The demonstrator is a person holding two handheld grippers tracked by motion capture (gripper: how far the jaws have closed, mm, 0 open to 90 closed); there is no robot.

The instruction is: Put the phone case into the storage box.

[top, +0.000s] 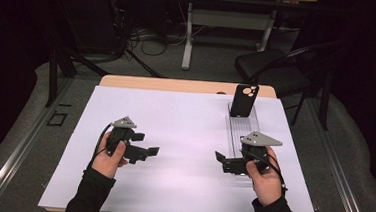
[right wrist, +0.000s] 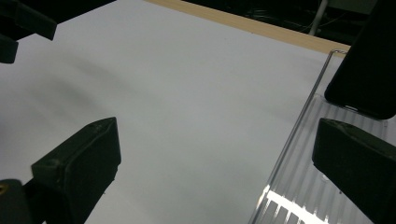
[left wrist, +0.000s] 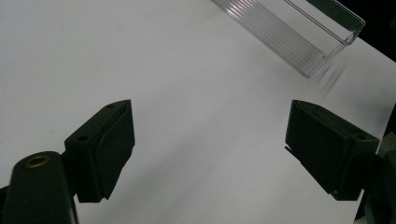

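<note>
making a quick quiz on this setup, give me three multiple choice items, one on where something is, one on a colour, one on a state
1. Where does the phone stand?
A. at the far end of the clear tray
B. flat on the white sheet beside the left gripper
C. on the chair behind the table

2. What colour is the phone's back?
A. white
B. black
C. red

3. How are the left gripper's fingers?
A. shut on the phone
B. shut on nothing
C. open, nothing between them

Answers: 1 A, the high view shows it propped upright at the tray's far end. 2 B, its back is black with camera rings. 3 C, the left gripper view shows bare white sheet between the spread fingers.
</note>
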